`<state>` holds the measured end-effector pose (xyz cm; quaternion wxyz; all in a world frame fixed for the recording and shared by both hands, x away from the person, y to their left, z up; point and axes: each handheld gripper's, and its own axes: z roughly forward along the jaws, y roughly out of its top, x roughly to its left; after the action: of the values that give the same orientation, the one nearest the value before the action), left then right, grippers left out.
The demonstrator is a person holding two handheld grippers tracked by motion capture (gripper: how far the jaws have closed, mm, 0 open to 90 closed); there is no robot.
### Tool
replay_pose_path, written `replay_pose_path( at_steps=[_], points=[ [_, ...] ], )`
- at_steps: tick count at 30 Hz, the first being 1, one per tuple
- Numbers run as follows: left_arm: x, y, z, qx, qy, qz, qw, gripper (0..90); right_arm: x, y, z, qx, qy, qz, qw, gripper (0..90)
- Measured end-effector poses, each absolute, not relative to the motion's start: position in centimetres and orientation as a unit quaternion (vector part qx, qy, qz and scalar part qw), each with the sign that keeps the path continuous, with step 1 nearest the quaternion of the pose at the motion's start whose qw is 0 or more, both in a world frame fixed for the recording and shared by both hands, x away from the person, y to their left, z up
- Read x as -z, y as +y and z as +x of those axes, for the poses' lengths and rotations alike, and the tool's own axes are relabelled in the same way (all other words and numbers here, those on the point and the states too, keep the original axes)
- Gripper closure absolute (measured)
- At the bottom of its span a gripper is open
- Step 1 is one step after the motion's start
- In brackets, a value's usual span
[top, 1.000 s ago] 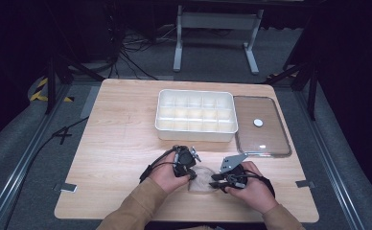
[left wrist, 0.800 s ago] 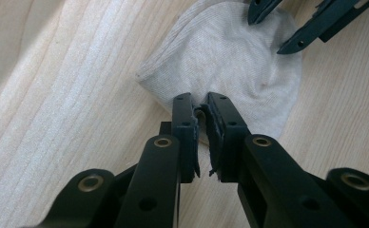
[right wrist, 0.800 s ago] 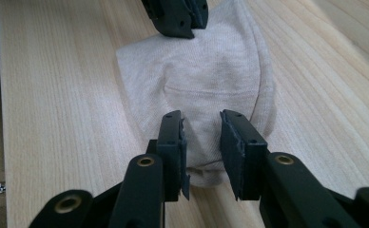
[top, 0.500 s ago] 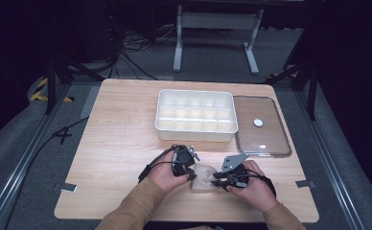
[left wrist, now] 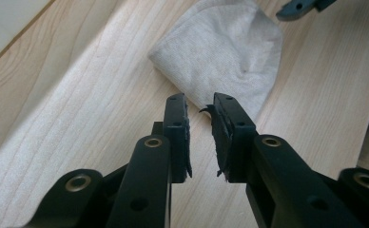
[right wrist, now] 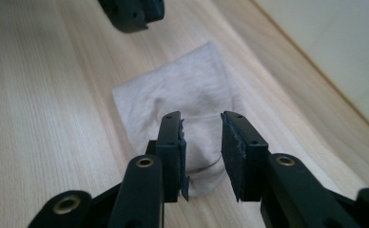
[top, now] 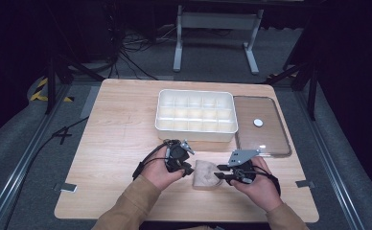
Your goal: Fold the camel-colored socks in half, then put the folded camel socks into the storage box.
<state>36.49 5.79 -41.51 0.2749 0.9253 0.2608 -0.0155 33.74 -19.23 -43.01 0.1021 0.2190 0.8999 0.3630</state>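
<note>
Dark flooring and cables surrounded a pale wooden worktop [top: 126, 143]. Near its front edge, a little right of the middle, lay a small beige folded cloth [top: 204, 173], flat on the wood and bunched slightly at 1 rounded end.

The left claw [top: 188, 167] sat just beside the cloth's left side. In the left gripper view its jaws stood a little apart with nothing between them, the tips at the near edge of the fabric [left wrist: 225, 52]. The right claw [top: 221, 173] came in from the other side. In the right gripper view its jaws were likewise parted and empty, poised over the cloth's near end [right wrist: 182, 109], whether touching it I could not tell.

Judging by this, the step in hand was to take hold of the cloth with both claws. To do it well, each claw would probably need to drop until 1 jaw slid under a loose edge, then close on the fabric alone rather than scraping the wood. Gripping opposite edges would likely keep the piece from bunching when lifted.

Beyond the cloth, toward the back edge, stood a white tray [top: 196, 117] divided into many compartments, all apparently empty. Just beside it, toward the right edge, lay a clear lid [top: 270, 139] with a small white disc [top: 258, 122] on it.
</note>
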Motion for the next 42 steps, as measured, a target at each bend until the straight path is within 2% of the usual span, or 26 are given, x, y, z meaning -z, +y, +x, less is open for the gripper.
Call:
replay_pose_path(
  at_steps=[7, 12, 17, 21, 27, 42],
  points=[
    [41.2, 6.1, 36.4, 0.012, 0.263, 0.923, 0.28, 76.9, 41.9, -20.4, 33.7, -0.372, 0.877, 0.284, 0.107, 78.6],
    [40.7, 6.3, 36.2, 0.007, 0.266, 0.921, 0.285, 77.5, 41.5, -20.5, 33.6, -0.391, 0.868, 0.286, 0.105, 85.9],
    [40.3, 6.6, 36.2, 0.003, 0.27, 0.919, 0.289, 77.3, 41.8, -19.9, 33.4, -0.385, 0.872, 0.287, 0.093, 89.4],
    [40.3, 6.8, 36.3, 0.003, 0.269, 0.919, 0.289, 76.8, 41.9, -19.6, 33.2, -0.383, 0.873, 0.289, 0.088, 89.7],
    [40.3, 6.8, 36.4, 0.005, 0.274, 0.92, 0.281, 75.6, 42.4, -18.9, 33.0, -0.388, 0.867, 0.309, 0.055, 89.7],
    [40.9, 6.9, 36.4, 0.002, 0.28, 0.922, 0.266, 75.7, 45.3, -17.4, 33.6, -0.389, 0.855, 0.339, 0.046, 89.6]
  ],
)
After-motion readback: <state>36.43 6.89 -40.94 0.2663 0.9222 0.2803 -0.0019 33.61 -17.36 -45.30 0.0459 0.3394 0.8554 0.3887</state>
